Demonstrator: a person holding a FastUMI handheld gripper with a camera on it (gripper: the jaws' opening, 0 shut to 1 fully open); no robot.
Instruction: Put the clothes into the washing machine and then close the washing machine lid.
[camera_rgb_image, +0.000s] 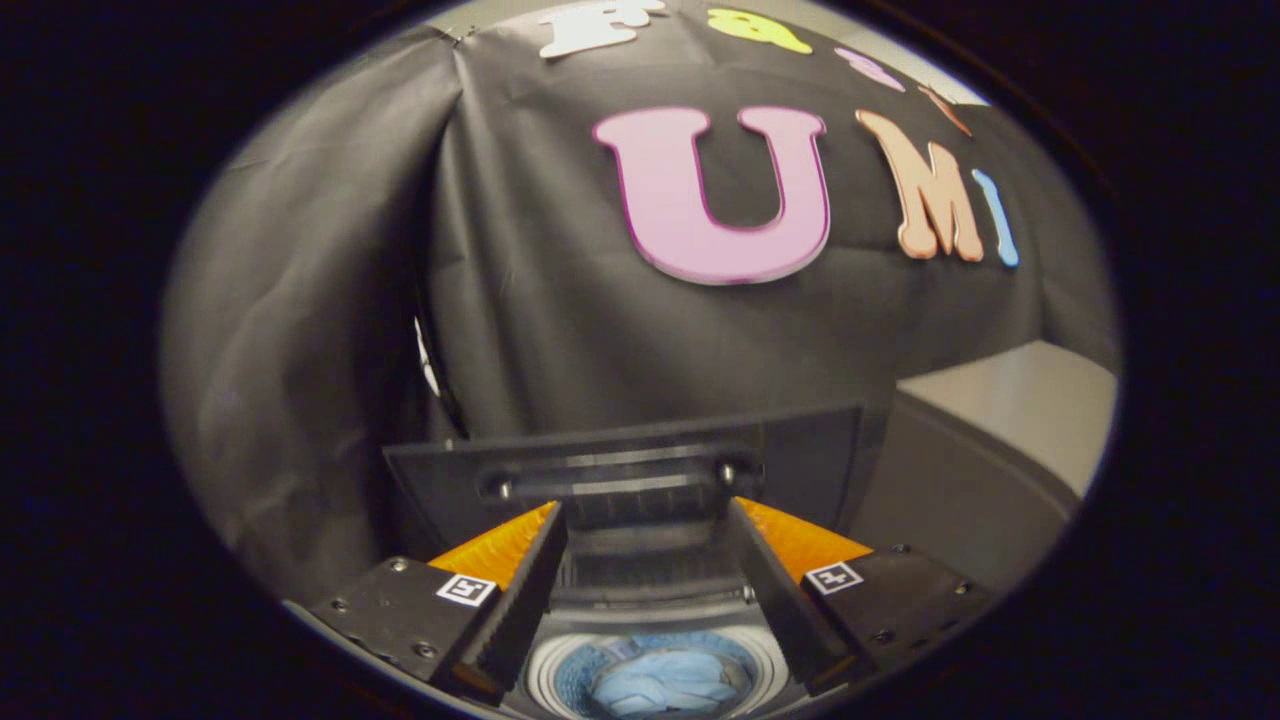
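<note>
One stage is complete: the crumpled blue clothes (662, 685) lie in the washer's round white drum (548, 672). The orange-and-black gripper (647, 520) is spread, empty, facing the raised dark lid (620, 465), not yet closed.

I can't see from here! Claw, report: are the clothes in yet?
Claw open, empty. Blue clothes in washer drum. Lid up, just ahead of fingers. Nothing blocking.

Cloth-walled booth (560, 300) with washing machine (650, 640)

No legible text, brand or number, small square black-and-white coded markers on each finger (466, 588) of the gripper (645, 520), pattern only, not readable as characters
</note>
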